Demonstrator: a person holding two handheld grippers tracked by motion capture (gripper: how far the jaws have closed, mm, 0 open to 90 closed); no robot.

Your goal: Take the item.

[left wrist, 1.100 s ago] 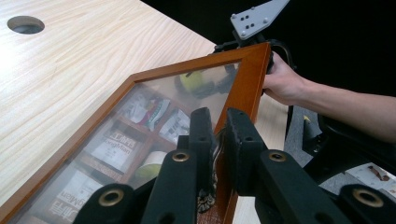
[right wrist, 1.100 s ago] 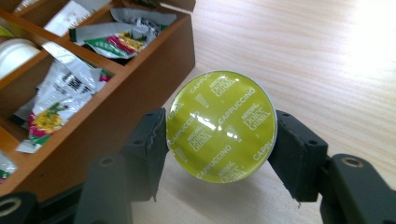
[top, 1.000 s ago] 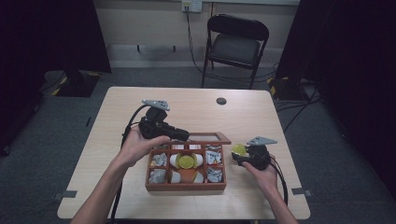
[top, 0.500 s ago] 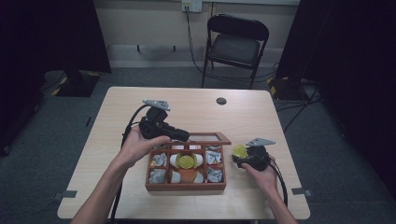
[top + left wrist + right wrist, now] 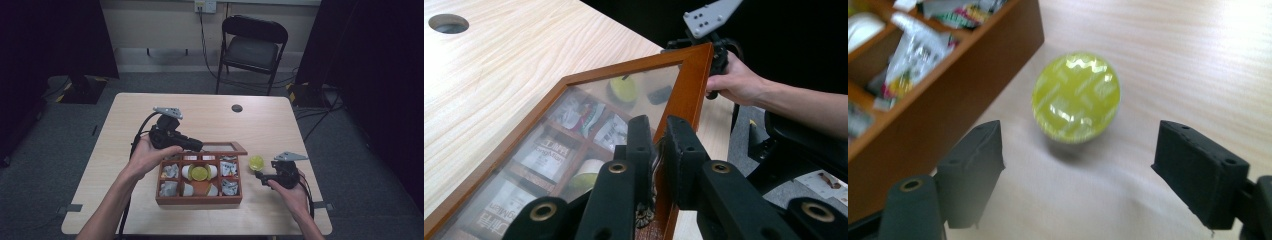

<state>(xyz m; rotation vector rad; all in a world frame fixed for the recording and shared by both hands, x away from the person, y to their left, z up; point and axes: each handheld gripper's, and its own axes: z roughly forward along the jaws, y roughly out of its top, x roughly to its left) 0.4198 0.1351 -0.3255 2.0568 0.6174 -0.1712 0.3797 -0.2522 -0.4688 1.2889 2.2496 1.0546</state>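
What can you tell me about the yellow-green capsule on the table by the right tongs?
The capsule is a small round pod with a shiny yellow-green foil top that bears faint print, too blurred to read. It sits on the bare wooden table, just outside the right wall of the wooden box, apart from it. The right tongs stand open on either side of it, and nothing touches it. In the high view it lies at, ahead of the right hand.
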